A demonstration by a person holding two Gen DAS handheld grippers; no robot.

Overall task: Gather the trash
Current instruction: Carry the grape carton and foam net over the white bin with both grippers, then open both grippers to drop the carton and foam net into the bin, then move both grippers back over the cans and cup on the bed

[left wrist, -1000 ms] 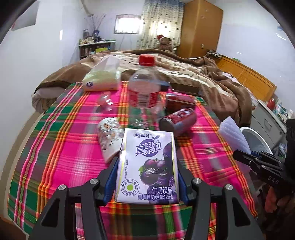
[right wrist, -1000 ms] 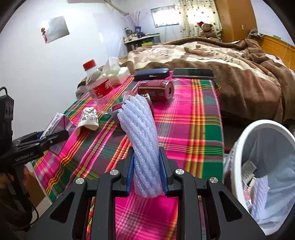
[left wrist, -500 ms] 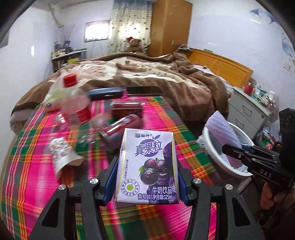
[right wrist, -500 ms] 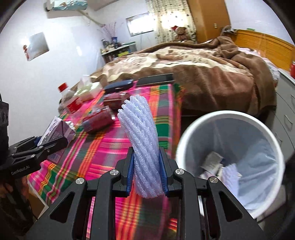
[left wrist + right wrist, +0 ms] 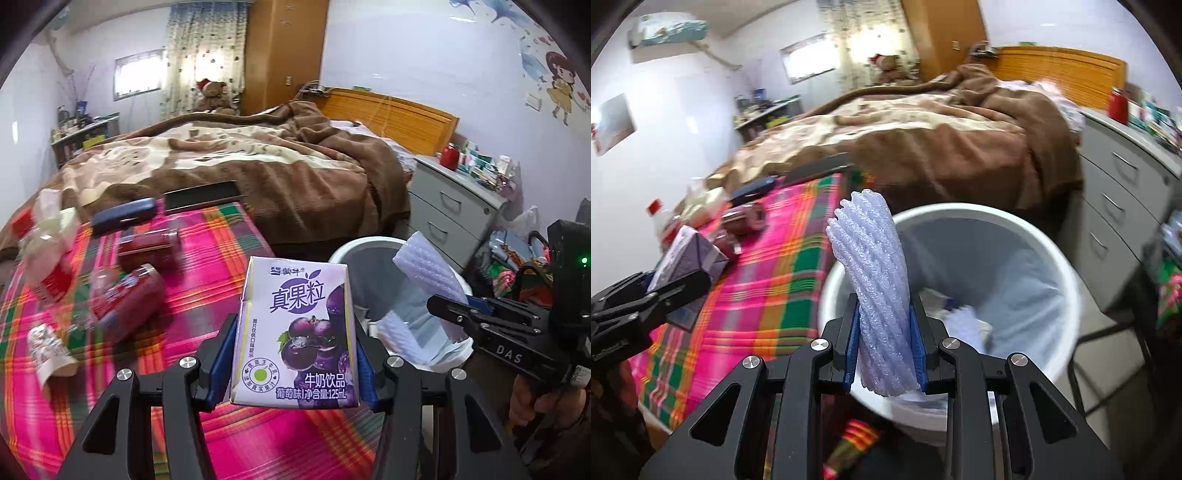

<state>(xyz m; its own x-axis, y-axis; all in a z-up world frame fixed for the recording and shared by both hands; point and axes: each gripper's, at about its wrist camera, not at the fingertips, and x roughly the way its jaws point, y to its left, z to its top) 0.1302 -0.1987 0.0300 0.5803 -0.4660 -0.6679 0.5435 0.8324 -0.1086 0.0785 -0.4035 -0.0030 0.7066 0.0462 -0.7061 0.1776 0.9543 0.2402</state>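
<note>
1. The left gripper (image 5: 295,354) is clamped on a purple milk carton (image 5: 295,332), held upright with its blue pads pressed on both sides.
2. That carton hangs over the near edge of the desk (image 5: 207,273), which wears a pink, green and orange plaid cloth.
3. The right gripper (image 5: 884,347) is closed on a white foam net sleeve (image 5: 875,295), which stands up between the pads.
4. The sleeve is held above the near rim of a white bin (image 5: 1067,280) with a clear liner; paper scraps and another foam piece lie in the bottom.
5. The bin stands on the floor just beside the desk, between it and a grey drawer unit (image 5: 450,206).
6. On the desk lie two red cans (image 5: 125,299), a blurred clear bottle with a red label (image 5: 48,273), a paper cup on its side (image 5: 48,347), a dark blue case (image 5: 123,216) and a black phone (image 5: 201,192).
7. Behind the desk is a bed with a brown blanket (image 5: 258,158).
8. A person's hand (image 5: 532,391) holds the right gripper's handle at the right edge of the left wrist view.
</note>
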